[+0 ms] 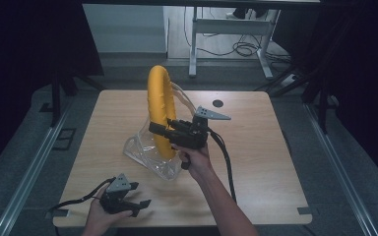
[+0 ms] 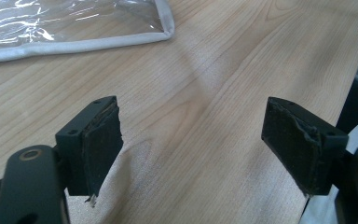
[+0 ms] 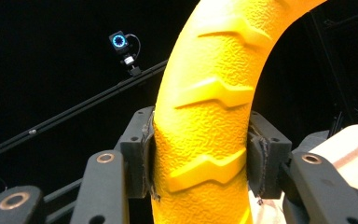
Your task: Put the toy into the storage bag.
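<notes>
Rings like this yellow ring (image 1: pixel 159 110) will not stand on edge unaided, which was probably why the right gripper (image 1: pixel 163 131) clamped it low on its near side and held it upright above the middle of the wooden surface (image 1: pixel 256 147). In the right gripper view the two jaws pressed against opposite flanks of the ring (image 3: pixel 205 130), their pads seated on the ridged, textured tube, so the grip looked firm rather than a light pinch. The ring's lower part sat in or just behind the clear plastic bag (image 1: pixel 145 152), whose mouth lay slumped on the surface; whether the ring was going in or coming out could not be told.

The left gripper (image 1: pixel 135 199) rested near the front left edge of the surface, well apart from the bag, jaws spread wide and empty. Its own view showed bare wood between the jaws and a white-edged corner of the bag (image 2: pixel 98 28) beyond, suggesting it was kept ready to hold the bag.
</notes>
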Tool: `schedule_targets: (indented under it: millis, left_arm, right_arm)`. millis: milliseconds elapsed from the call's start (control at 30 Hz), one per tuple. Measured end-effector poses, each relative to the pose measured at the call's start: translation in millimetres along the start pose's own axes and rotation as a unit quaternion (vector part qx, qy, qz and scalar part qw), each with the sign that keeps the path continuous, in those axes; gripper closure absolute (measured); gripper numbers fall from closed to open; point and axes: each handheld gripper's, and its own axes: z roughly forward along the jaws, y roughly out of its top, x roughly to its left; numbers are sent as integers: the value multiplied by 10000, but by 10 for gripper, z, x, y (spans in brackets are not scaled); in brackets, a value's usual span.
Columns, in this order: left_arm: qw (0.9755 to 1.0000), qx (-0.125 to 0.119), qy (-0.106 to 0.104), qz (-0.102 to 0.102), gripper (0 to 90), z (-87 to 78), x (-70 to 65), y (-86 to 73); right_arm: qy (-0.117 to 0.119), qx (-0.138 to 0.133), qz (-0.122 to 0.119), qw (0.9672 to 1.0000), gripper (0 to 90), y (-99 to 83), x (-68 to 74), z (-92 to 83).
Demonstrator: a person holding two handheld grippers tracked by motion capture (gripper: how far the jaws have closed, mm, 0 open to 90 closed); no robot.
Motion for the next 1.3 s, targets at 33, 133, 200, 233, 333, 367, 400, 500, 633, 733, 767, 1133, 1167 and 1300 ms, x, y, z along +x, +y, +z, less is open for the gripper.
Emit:
schedule_targets:
  millis: [33, 133, 200, 233, 333, 367, 400, 500, 633, 733, 767, 1133, 1167, 1300]
  left_arm:
    - [10000, 2, 0, 1, 197, 1, 0, -1]
    - [10000, 4, -1, 0, 198, 2, -1, -1]
    - [10000, 3, 0, -1, 197, 1, -1, -1]
    - [10000, 5, -2, 2, 197, 1, -1, -1]
    - [10000, 10, -1, 9, 197, -1, -1, -1]
    - [10000, 12, 2, 9, 197, -1, -1, -1]
    - [10000, 7, -1, 6, 197, -1, -2, -1]
    - [10000, 14, 1, 7, 197, 0, -2, -2]
    - [10000, 3, 7, 7, 197, -6, -5, -3]
    - [10000, -3, 5, 5, 197, -5, -6, -3]
    - [10000, 2, 9, 2, 197, -4, -7, -4]
    - [10000, 8, 8, 6, 197, -2, -7, -4]
    - [10000, 8, 10, 6, 197, -4, -7, -4]
    - [10000, 5, 18, 12, 197, -7, -5, -3]
  right_arm:
    - [-5, 8, 22, 10000, 511, -9, -10, -2]
    - [-53, 43, 77, 9999, 510, -43, -46, -5]
    - [-68, 66, 112, 9999, 510, -75, -74, -2]
    - [-80, 85, 137, 9998, 510, -87, -82, 0]
    - [-107, 120, 154, 9998, 510, -136, -124, 5]
    - [-114, 118, 158, 9997, 510, -146, -127, 3]
    - [-111, 120, 162, 9997, 509, -152, -129, 1]
    - [-121, 133, 152, 9997, 509, -175, -138, -9]
    - [-176, 187, 211, 9994, 507, -227, -174, -19]
    - [-296, 291, 233, 9989, 496, -291, -218, -20]
    - [-476, 371, 110, 9981, 486, -311, -217, -18]
    - [-702, 425, -103, 9966, 448, -327, -205, -27]
    - [-737, 414, -108, 9964, 424, -325, -200, -30]
    - [-895, 384, -218, 9950, 357, -311, -180, -55]
